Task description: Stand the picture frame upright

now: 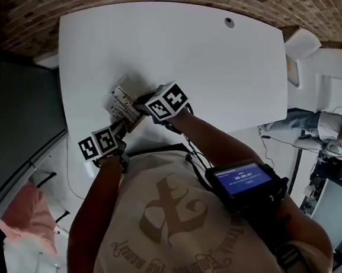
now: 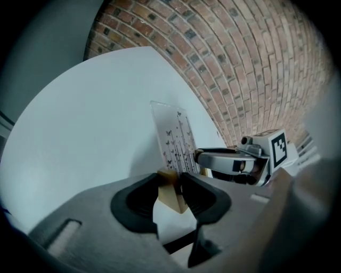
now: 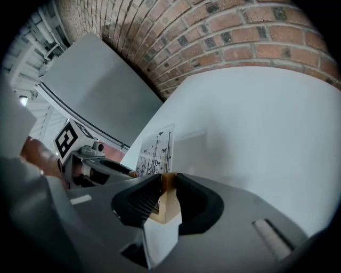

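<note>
Both grippers are on the frame, at the near-left part of the table. The left gripper has its pads clamped on the frame's wooden edge, and the right gripper is clamped on wood from the other side. The printed pane rises away from both sets of jaws, tilted rather than flat by our read. We can't tell if the bottom edge touches the table.

Step in hand, as we judge it: tip the frame up and seat it.
- We rotate both grips together about the bottom edge; any mismatch twists the pane.
- Both bites on the wood are thin, so we move slowly or the frame may pivot in the pads.
- We land the bottom edge square, since the table looks slick and the frame could slide.
- We free one side first, check it stands, then the other.
</note>
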A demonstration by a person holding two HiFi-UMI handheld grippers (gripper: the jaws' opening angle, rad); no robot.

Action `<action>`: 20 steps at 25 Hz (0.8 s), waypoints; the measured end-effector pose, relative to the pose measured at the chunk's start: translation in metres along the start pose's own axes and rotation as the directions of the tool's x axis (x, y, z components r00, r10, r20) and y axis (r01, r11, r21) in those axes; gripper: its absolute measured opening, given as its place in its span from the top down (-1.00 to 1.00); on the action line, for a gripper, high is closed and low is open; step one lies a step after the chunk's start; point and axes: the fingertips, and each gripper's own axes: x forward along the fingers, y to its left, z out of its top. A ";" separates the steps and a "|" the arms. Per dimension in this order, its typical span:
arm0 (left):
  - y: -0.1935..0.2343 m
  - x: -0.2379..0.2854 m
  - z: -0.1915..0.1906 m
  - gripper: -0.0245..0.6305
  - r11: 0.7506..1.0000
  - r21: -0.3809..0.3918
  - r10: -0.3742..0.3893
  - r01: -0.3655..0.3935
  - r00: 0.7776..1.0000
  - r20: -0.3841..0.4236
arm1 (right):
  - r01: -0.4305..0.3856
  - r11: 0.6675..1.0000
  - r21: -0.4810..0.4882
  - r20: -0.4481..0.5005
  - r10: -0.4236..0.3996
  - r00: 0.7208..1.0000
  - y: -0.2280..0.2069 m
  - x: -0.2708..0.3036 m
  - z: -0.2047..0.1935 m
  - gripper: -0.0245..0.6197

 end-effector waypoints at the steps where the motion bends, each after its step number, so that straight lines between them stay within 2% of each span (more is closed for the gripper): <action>1: -0.004 0.001 0.001 0.48 1.000 0.013 -0.009 0.009 1.000 -0.003 | 0.010 1.000 0.002 0.008 -0.010 1.000 -0.001 -0.004 0.000 0.60; 10: -0.025 0.004 0.007 0.48 0.992 0.118 -0.049 0.054 0.998 -0.047 | 0.074 0.997 0.029 0.065 -0.076 0.995 -0.005 -0.029 0.001 0.61; 16: -0.037 0.015 0.015 0.49 0.982 0.168 -0.076 0.085 0.995 -0.057 | 0.110 0.994 -0.007 0.084 -0.109 0.991 -0.016 -0.042 0.008 0.62; 20: -0.042 0.014 0.023 0.49 0.977 0.201 -0.068 0.077 0.996 -0.053 | 0.113 0.994 -0.012 0.109 -0.111 0.988 -0.018 -0.047 0.015 0.63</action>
